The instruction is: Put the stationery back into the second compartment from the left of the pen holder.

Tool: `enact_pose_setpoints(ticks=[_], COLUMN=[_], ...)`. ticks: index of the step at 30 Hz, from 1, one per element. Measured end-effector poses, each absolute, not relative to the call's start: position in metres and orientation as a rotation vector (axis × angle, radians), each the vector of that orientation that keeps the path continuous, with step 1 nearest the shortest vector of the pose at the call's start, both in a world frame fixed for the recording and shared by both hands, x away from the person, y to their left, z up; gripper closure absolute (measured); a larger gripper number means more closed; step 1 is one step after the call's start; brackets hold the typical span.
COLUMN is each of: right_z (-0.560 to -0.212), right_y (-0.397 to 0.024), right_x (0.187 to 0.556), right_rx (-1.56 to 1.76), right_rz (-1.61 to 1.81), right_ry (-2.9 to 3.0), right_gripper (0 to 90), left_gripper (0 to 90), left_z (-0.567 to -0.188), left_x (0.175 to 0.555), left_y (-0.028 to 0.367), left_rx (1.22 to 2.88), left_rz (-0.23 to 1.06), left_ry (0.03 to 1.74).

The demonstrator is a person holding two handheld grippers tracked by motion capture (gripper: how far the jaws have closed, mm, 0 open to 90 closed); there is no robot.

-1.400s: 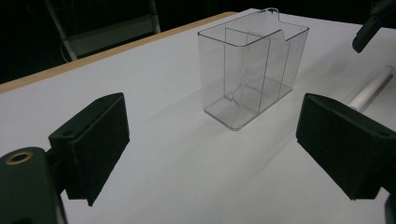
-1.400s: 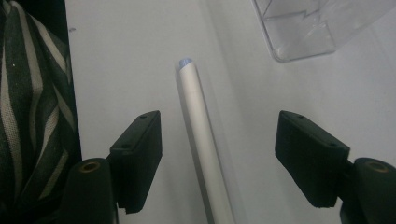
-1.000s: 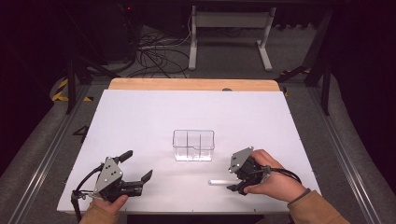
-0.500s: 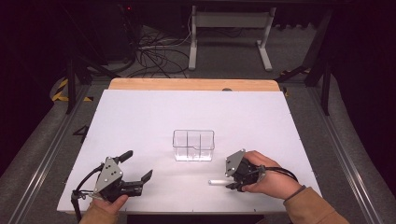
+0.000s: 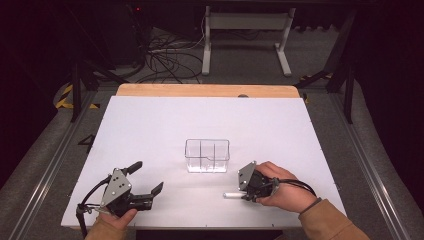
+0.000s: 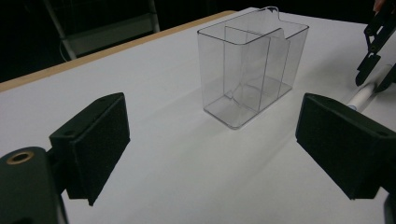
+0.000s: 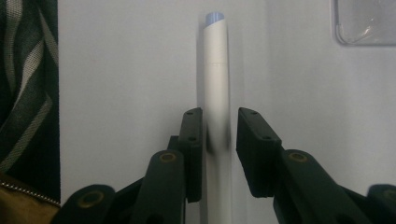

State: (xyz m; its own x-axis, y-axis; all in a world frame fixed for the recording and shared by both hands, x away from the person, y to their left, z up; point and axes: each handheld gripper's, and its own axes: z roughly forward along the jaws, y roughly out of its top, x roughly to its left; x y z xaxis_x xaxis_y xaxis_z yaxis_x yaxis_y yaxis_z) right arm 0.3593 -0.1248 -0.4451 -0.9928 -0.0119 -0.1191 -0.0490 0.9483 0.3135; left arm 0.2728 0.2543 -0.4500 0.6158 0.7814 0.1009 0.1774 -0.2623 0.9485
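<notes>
A white pen (image 5: pixel 231 194) with a pale blue tip lies on the white table, in front of and right of a clear divided box (image 5: pixel 207 155). My right gripper (image 5: pixel 243 195) is down at the pen's right end. In the right gripper view its jaws straddle the pen (image 7: pixel 215 60) closely; one pad touches it and a thin gap shows at the other, so the gripper (image 7: pixel 219 116) is open. My left gripper (image 5: pixel 147 177) rests wide open near the front left. Its own view looks past its jaws (image 6: pixel 214 144) at the box (image 6: pixel 252 65) and the pen (image 6: pixel 366 93).
The white table top (image 5: pixel 150 130) has a wooden strip along its far edge (image 5: pixel 207 90). Cables and a metal stand lie on the dark floor beyond. A sleeve and jacket zip (image 7: pixel 28 140) show beside the right gripper.
My right gripper has slid a little left and toward the near edge, coming down over the pen. The left gripper, the box and the pen have stayed put.
</notes>
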Motion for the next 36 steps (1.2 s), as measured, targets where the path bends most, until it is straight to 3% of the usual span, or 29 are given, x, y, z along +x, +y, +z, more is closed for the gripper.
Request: enact_pose_setpoints(ticks=[6,27,36], right_z=[-0.446,-0.449,-0.434], right_y=[-0.124,-0.123,-0.127], right_x=[0.36,0.36,0.357], right_rx=[-0.043,-0.057,-0.048], right_rz=[0.479,0.476,0.552], right_ry=[2.982,2.976,2.937], right_gripper=[78.1,79.0,79.0], left_gripper=[10.7,10.7,10.7], left_z=[-0.45,-0.45,-0.45], left_x=[0.273,0.273,0.272], left_y=[0.254,0.254,0.254], left_rx=[1.777,1.778,1.775], left_rz=[0.709,0.71,0.711], left_ry=[0.779,0.778,0.78])
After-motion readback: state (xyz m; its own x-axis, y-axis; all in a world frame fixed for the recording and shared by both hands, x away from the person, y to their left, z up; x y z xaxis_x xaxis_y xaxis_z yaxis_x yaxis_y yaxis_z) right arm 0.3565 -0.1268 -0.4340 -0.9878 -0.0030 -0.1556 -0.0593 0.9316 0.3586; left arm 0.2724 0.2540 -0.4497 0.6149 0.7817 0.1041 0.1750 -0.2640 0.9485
